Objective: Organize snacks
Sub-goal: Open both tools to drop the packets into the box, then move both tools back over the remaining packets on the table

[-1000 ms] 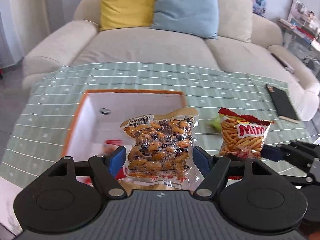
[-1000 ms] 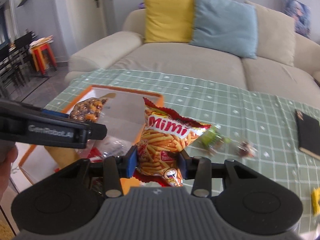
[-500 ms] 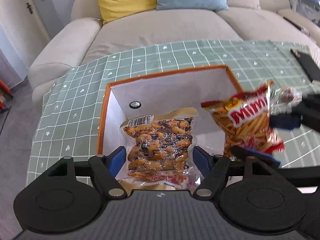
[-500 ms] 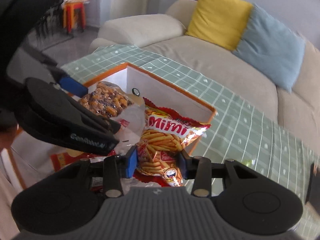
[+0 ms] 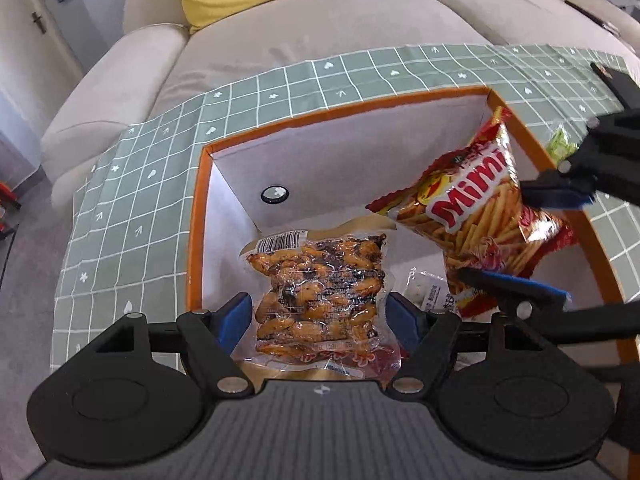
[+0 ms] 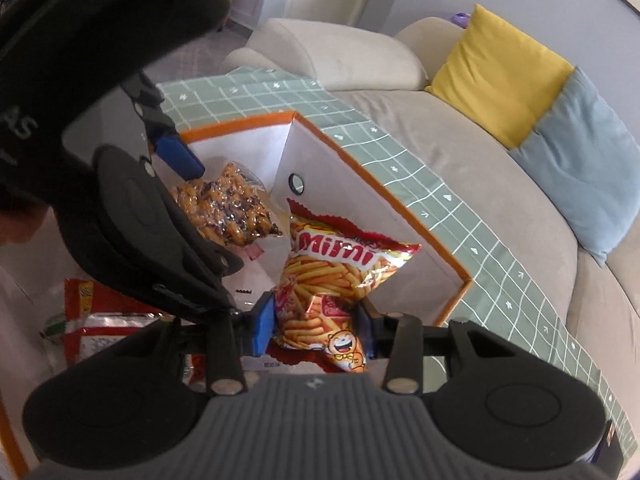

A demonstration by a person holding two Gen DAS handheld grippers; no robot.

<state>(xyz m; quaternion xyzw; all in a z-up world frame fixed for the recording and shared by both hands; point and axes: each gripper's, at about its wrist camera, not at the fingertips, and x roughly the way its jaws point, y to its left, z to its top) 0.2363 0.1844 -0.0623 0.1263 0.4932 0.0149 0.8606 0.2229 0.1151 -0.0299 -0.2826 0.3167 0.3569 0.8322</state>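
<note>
Directly below both raised packets lay the open orange-rimmed white cardboard box. Left hand-held gripper pinched a clear vacuum-sealed pack of brown snacks, long axis pointing ahead; right hand-held gripper, just beside it, pinched a red foil "Mimi" stick-snack bag. Packets lying on the box floor crowded the drop.

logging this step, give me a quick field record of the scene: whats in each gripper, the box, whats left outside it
left gripper: shut on clear nut pack, above the box
right gripper: shut on red Mimi bag, above the box
box: orange-rimmed, white inside, open top, on green checked tablecloth
already in box: red and white packets on the floor
outside box: green wrapper beyond the right rim
behind: beige sofa, yellow cushion, blue cushion
</note>
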